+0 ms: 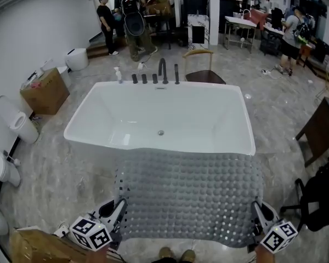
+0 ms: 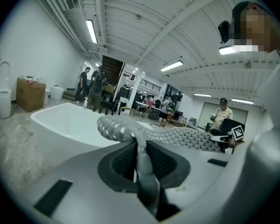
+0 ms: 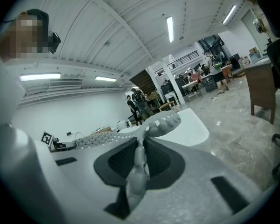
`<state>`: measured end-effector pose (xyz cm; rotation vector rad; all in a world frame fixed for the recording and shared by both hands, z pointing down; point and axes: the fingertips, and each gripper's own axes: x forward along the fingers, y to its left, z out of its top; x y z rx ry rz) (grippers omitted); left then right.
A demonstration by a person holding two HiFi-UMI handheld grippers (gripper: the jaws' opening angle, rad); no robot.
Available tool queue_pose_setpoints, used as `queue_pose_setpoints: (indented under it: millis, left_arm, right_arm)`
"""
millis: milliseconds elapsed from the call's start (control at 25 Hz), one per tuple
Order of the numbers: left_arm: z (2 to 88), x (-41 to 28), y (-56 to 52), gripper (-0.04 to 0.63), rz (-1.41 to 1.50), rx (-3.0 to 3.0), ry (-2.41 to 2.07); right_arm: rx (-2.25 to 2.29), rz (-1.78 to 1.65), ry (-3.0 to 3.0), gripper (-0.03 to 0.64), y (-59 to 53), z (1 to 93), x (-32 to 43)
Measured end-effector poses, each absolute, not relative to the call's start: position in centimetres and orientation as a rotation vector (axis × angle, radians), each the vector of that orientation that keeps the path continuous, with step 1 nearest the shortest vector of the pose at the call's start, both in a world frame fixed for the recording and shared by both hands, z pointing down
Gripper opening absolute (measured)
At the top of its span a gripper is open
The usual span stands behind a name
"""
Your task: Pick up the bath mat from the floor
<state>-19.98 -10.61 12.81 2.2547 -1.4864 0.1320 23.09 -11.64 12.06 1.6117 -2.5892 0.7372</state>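
Aloft — bath mat (image 1: pixel 189 193), corners clamped in left gripper (image 1: pixel 119 206) and right gripper (image 1: pixel 258 210).

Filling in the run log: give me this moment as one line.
left gripper: shut on bath mat corner | right gripper: shut on other corner | mat: spread between them, in front of bathtub

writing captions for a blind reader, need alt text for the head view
A grey studded bath mat is held up by its near corners, the left claw and the right claw each shut on one, in front of a white bathtub.
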Motion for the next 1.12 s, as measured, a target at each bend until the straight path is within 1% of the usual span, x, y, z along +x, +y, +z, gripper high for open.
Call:
queue_pose_setpoints:
  millis: [200, 440, 1120]
  left_arm:
    - [8.8, -20.7, -8.2, 0.054, 0.100, 2.269, -1.474]
    - [6.6, -21.5, -6.0, 0.054, 0.060, 2.290, -1.457]
    - [3.6, -18.5, -4.2, 0.054, 0.022, 2.387, -1.385]
  right_arm:
    - [1.632, 0.738, -2.639, 0.046, -9.1, 8.6, 22.7]
    - [1.660, 0.725, -2.681, 0.046, -6.1, 5.9, 22.3]
    - [1.708, 0.632, -2.706, 0.046, -2.6, 2.1, 24.9]
